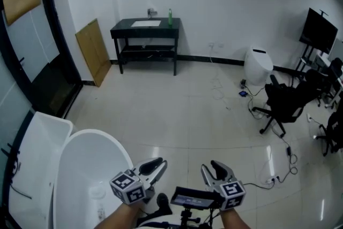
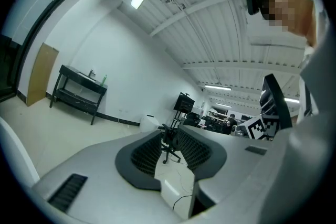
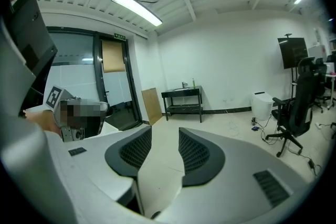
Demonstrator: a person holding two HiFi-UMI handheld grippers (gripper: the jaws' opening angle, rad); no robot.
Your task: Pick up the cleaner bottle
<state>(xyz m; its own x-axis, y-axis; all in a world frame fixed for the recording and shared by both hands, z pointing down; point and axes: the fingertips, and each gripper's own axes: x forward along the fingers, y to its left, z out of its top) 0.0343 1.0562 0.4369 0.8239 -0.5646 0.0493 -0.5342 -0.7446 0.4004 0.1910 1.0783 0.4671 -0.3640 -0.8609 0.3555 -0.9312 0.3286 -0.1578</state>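
Two grippers, both empty. The left gripper point(image 2: 169, 138) has its jaws apart, with only air between them. The right gripper point(image 3: 165, 136) is likewise parted, with bare floor showing in the gap. In the head view they sit side by side at the bottom, just right of one white tub point(image 1: 80, 163). One green bottle point(image 1: 170, 17) stands upright on one black table point(image 1: 161, 34) against the far wall, well apart from both grippers and just right of one sink point(image 1: 146, 23). One board point(image 1: 94, 51) leans left of the table. At right are one white bin point(image 1: 258, 66), one monitor point(image 1: 318, 30) and at least two black chairs point(image 1: 284, 102)
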